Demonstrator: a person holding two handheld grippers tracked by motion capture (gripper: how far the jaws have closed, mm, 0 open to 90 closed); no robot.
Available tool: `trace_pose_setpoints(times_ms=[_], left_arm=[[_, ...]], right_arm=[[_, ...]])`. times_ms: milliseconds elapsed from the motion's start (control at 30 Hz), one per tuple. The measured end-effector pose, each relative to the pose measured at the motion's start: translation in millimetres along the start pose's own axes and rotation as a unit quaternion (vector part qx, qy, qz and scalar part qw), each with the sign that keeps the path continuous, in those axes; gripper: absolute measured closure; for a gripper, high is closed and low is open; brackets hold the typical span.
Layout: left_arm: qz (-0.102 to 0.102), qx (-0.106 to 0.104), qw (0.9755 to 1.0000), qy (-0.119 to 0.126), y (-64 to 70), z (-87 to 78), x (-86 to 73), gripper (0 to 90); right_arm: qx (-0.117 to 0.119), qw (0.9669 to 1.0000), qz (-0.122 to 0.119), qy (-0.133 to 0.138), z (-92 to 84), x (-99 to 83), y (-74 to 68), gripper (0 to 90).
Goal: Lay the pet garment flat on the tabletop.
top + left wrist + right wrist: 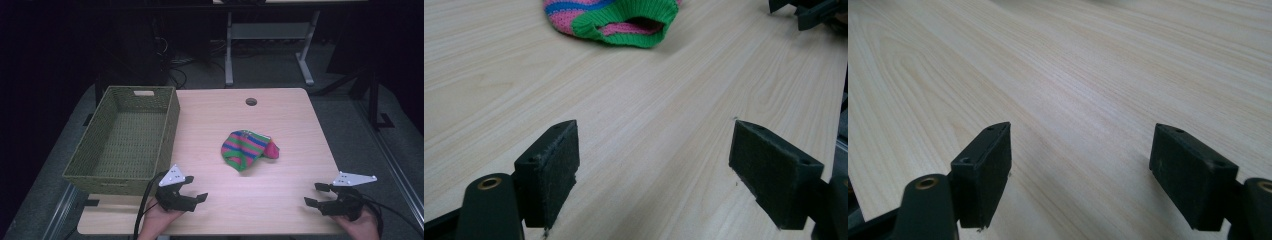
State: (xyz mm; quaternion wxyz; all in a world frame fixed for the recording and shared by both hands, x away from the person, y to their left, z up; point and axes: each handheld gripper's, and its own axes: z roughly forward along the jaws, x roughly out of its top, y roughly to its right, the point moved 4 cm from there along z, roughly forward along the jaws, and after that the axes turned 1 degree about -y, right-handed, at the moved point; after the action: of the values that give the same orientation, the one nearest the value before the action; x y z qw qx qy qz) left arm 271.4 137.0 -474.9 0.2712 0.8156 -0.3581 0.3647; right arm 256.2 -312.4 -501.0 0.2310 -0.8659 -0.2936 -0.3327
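A striped sock, banded in green, pink and blue, lay crumpled a little right of the middle of the high view, on the pale wood counter. In the left gripper view its green cuff gaped open at the top of the frame.

The left hand-held gripper sat at the lower left of centre in the high view, jaws spread wide with nothing between them, well short of the sock. The right hand-held gripper sat at the lower right, its jaws likewise apart and empty over bare wood; its tip also poked into the upper right corner of the left gripper view.

A woven olive-green basket stood along the counter's left edge, at the left of the high view, well apart from the sock.
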Motion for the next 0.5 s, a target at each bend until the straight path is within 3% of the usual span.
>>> trace_pose_setpoints(times_ms=[233,500], left_arm=[[-0.001,-0.005,1.0,0.0,-0.6,0.8,-0.7,19.8],[-0.003,-0.007,1.0,0.004,-1.8,-2.3,-1.1,19.8]], right_arm=[[0.007,1.0,-0.006,-0.004,4.3,4.8,0.4,23.1],[0.015,0.9996,-0.025,0.002,8.2,28.0,-3.0,22.4]])
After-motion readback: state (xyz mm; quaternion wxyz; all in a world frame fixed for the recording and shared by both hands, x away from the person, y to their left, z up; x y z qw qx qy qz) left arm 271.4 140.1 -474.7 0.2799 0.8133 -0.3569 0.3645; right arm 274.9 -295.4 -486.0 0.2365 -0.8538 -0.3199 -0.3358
